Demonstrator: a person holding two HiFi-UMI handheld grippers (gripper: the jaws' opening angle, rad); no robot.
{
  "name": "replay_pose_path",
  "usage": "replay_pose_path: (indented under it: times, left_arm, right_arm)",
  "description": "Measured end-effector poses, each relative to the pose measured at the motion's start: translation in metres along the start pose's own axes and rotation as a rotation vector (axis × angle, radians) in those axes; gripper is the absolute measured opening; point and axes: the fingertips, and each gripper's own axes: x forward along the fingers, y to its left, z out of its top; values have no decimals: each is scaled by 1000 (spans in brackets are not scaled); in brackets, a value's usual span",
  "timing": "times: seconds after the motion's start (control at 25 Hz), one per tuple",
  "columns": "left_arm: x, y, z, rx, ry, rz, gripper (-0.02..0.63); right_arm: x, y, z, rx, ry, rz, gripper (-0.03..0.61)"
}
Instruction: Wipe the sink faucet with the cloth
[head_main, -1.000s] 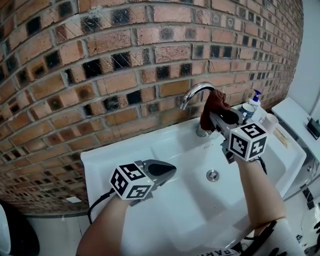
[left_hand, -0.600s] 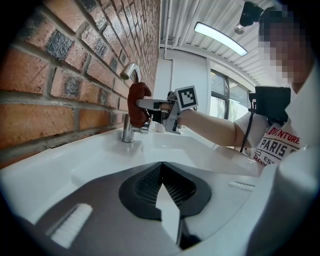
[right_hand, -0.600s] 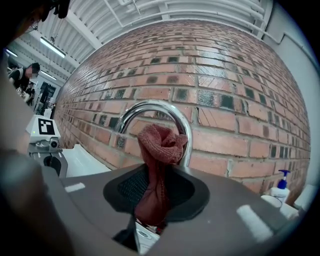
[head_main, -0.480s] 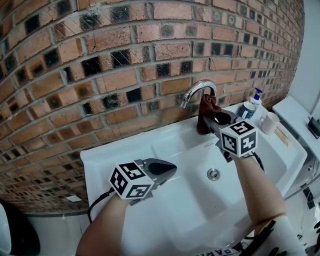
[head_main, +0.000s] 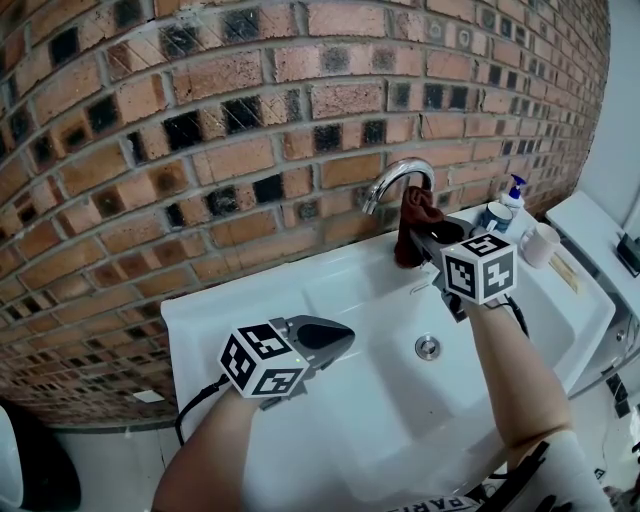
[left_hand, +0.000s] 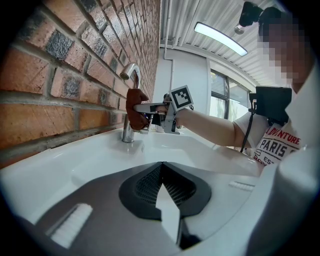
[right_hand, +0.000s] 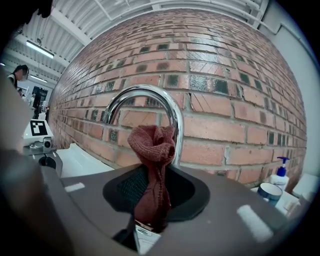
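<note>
Faucet (head_main: 398, 178), with cloth (head_main: 415, 225) pinched in right gripper (head_main: 432, 242) against it; left gripper (head_main: 343, 338) closed, empty. Risk: bunched cloth may slip off the curve.

I see a white sink (head_main: 250, 312) across the lower frame. Its faucet (head_main: 396, 177), a pump bottle (head_main: 512, 196) and a cup (head_main: 539, 245) stand upper right
</note>
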Motion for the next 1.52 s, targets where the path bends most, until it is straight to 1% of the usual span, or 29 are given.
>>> replay_pose_path:
  times: [0.16, 0.48, 0.84, 1.04, 1.28, 1.52]
  left_arm:
    - [0, 0, 0, 0, 0, -1, 6]
    - [0, 0, 0, -1, 0, -1, 6]
    - [0, 0, 0, -1, 1, -1, 6]
    - [0, 0, 0, -1, 1, -1, 6]
    - [0, 0, 0, -1, 2, -1, 6]
    - [0, 0, -1, 1, 2, 2, 6]
  right_arm:
    - [-3, -1, 5, 6, -9, -15, 100]
    - [-12, -3, 39, 16, -95, -35, 97]
    - [-12, 20, 59, 30, -137, 20, 97]
    - [-12, 43, 69, -3, -158, 65, 97]
    - [-14, 65, 69, -26, -164, 108, 97]
    - [-12, 76, 61, -44, -161, 119, 96]
